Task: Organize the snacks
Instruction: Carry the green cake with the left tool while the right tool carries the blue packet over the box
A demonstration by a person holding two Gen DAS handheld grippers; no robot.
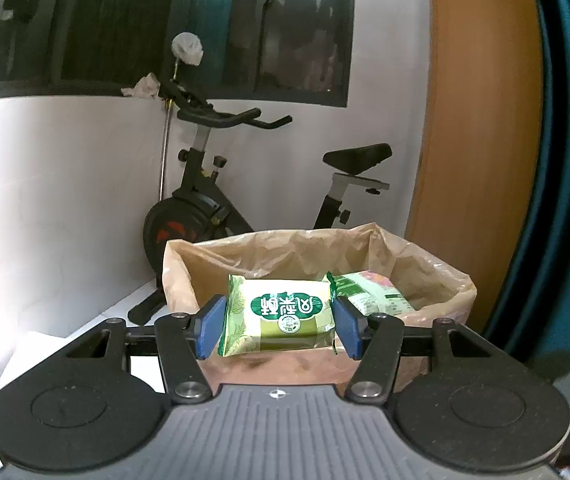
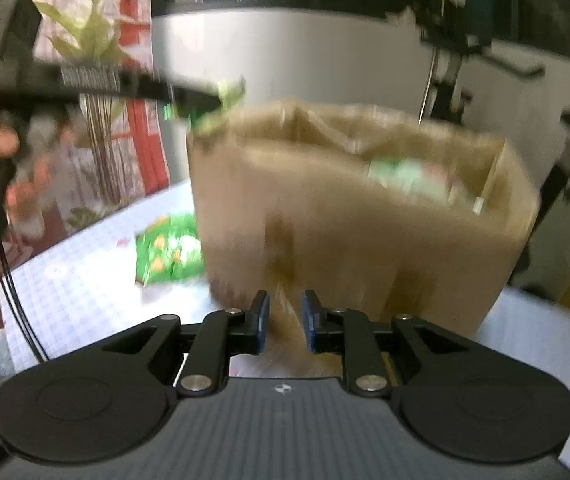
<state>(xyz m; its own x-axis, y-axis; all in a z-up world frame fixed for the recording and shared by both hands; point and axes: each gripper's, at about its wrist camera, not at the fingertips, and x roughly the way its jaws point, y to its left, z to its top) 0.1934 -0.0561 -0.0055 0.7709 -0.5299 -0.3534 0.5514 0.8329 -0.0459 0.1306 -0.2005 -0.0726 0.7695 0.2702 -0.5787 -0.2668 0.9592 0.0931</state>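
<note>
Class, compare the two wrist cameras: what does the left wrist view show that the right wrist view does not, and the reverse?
Only the left wrist view shows the exercise bike's saddle and, sharply, the printed green snack packet clamped in the left claw. Only the right wrist view shows the green snack bag lying on the checked tablecloth, the plant, and the empty right claw. Both show the brown paper bag with a snack pack inside.
</note>
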